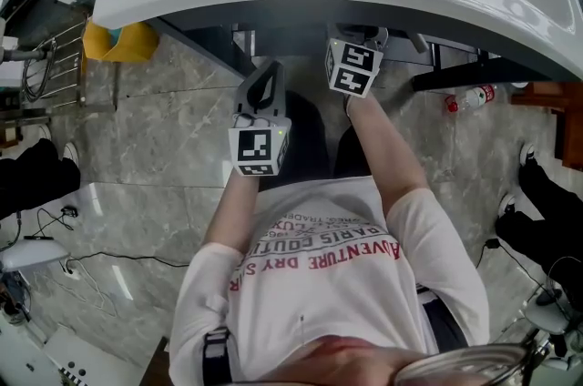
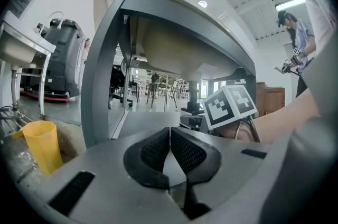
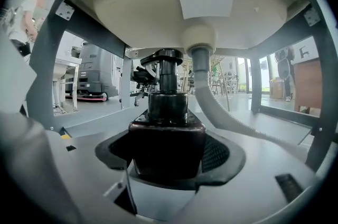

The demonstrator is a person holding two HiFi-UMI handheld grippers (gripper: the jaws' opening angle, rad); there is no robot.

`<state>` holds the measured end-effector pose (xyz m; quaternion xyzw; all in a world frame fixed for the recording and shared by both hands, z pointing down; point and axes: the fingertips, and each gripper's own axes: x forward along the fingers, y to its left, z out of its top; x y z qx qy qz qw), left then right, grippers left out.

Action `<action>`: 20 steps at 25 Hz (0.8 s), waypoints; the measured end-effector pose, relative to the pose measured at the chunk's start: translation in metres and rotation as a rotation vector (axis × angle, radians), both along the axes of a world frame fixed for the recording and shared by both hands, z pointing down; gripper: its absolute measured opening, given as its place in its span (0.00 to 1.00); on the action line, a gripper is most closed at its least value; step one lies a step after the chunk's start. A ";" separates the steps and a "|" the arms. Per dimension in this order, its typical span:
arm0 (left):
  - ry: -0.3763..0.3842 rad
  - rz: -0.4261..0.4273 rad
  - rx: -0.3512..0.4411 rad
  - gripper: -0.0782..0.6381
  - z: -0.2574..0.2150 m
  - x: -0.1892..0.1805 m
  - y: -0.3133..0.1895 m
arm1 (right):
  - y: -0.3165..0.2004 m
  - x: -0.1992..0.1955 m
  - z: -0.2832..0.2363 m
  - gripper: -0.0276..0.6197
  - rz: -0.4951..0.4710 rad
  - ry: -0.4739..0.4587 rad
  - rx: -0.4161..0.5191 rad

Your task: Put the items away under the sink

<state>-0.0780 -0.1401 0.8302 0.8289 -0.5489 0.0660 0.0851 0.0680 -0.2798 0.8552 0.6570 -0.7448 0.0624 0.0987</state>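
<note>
Right gripper (image 3: 169, 150): I read its jaws as spread around a dark bottle, with a pad pressed on each side of the body.
Bottle (image 3: 168, 130): dark glass or plastic with square shoulders and a black pump top. It stands upright between the right gripper's jaws, under the sink.
Sink (image 3: 158, 1): the pale underside of the basin is above and ahead of the right gripper. In the head view the white rim hides that gripper's tips.
Drain hose (image 3: 227, 114): a pale ribbed hose drops from the drain. It passes just right of the bottle and slopes away to the right.
Left gripper (image 2: 170, 153): the jaws are closed, pad against pad, and I see nothing between them. In the head view it sits left of the right gripper and farther back from the sink.
Marker cube (image 2: 231, 105): the right gripper's cube shows ahead and to the right of the left gripper.
Frame leg (image 2: 100, 80): a grey metal leg, ahead and to the left of the left gripper.
Yellow cup (image 2: 41, 145): on the floor, well to the left of the left gripper and outside the frame leg.
Plastic bottle (image 1: 469, 97): red-capped, lying on the floor to the right of the right gripper and well apart from it.
</note>
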 end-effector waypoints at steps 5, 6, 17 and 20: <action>0.002 -0.007 0.000 0.15 -0.001 -0.003 -0.001 | -0.002 -0.001 0.000 0.60 0.049 0.042 0.010; 0.003 -0.008 0.000 0.15 -0.001 -0.003 -0.002 | -0.002 -0.002 0.000 0.60 0.050 0.049 0.013; 0.039 -0.001 -0.005 0.15 0.000 0.011 0.000 | 0.027 0.005 -0.010 0.60 -0.015 -0.050 0.019; 0.040 -0.002 0.006 0.15 -0.002 0.019 0.002 | 0.052 0.006 -0.010 0.60 -0.062 -0.096 0.007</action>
